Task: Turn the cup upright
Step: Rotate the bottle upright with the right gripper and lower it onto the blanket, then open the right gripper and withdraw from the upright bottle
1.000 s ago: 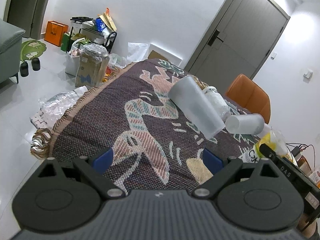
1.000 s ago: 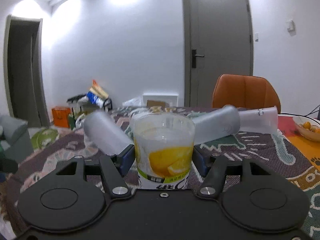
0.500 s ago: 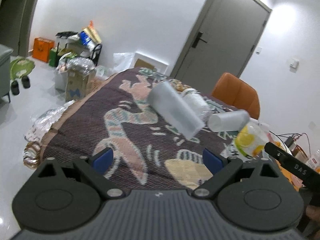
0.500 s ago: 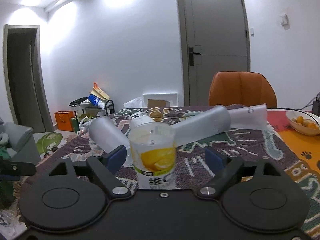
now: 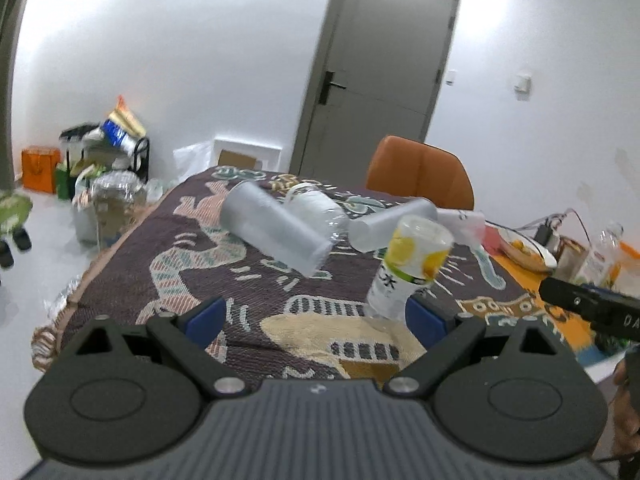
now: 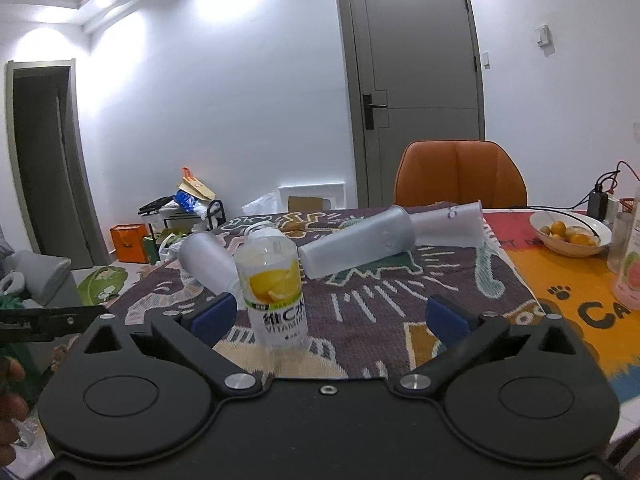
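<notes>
A lemon-label plastic cup stands upright on the patterned cloth, free of both grippers; it also shows in the left wrist view. My right gripper is open and empty, the cup near its left finger. My left gripper is open and empty, the cup just beyond its right finger. Frosted grey cups lie on their sides behind: one on the left, one in the middle. A clear cup lies farther back.
A clear bottle lies among the cups. A bowl of oranges, a pink bottle and cables sit on the orange mat at right. An orange chair stands behind the table. Bags and clutter lie on the floor left.
My right gripper has opened, let go of the lemon-label cup and drawn back; the cup now stands alone. My left gripper has swung right toward the cup.
</notes>
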Available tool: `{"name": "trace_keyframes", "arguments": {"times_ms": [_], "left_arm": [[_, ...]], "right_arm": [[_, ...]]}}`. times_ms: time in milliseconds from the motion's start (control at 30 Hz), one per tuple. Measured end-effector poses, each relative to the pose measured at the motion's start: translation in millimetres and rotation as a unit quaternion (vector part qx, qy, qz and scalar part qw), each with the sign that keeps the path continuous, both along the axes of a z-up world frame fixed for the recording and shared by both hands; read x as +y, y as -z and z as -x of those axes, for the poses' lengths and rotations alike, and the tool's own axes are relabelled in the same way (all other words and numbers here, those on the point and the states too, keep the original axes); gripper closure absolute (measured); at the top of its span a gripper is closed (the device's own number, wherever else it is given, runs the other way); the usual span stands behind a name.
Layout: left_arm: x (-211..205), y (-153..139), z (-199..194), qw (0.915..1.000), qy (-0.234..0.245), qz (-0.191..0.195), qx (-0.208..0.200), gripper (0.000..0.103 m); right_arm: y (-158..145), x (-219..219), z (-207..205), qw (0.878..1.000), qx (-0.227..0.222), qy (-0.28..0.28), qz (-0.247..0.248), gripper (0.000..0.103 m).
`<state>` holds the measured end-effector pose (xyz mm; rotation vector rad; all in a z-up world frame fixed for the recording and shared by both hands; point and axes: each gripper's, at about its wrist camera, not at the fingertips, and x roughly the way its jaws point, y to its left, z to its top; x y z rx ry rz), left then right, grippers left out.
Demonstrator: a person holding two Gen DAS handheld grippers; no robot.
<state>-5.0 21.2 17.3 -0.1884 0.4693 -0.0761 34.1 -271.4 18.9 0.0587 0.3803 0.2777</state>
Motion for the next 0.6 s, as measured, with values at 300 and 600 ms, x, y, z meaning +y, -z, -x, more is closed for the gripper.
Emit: {"name": "trace_keyframes", "arguments": {"times_ms": [300,600], "left_arm": [[-20,1,19,0.9985,0.017,-0.051,0.006,0.0],[-23,1,25,0.9978,0.022,-0.06,0.019,0.0]], "right_arm": [[6,-17,29,1.0,0.022,-0.02,-0.01,0.0],[4,-22,36,0.999,0.021,-0.025,-0.018,0.0]]}}
